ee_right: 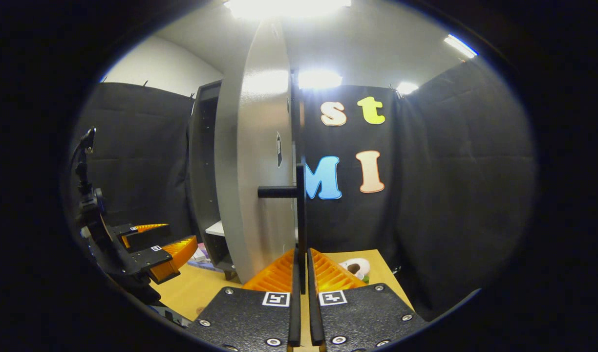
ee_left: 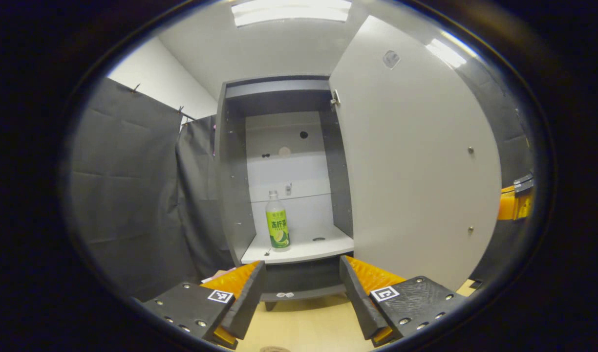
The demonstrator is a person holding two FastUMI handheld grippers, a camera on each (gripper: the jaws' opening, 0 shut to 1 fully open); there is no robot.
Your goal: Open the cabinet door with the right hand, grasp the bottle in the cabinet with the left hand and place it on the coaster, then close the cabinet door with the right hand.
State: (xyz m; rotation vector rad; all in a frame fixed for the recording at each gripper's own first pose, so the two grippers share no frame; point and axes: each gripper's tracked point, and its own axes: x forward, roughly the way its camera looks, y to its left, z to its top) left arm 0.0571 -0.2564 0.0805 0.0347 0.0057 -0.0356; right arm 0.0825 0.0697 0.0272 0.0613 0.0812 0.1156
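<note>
Standing upright in the open cabinet (ee_left: 299,254), green-labelled bottle (ee_left: 277,221); left tongs (ee_left: 301,288) released, right tongs (ee_right: 302,274) clenched on door handle (ee_right: 300,215).

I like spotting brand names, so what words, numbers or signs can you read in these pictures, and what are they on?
Label on the bottle: printed characters, too small to read with certainty.
Sticker on the cabinet door: blurred, unreadable.
Square markers on the left gripper and on the right gripper, which is shut on the door handle: black-and-white patterns, no words.
</note>
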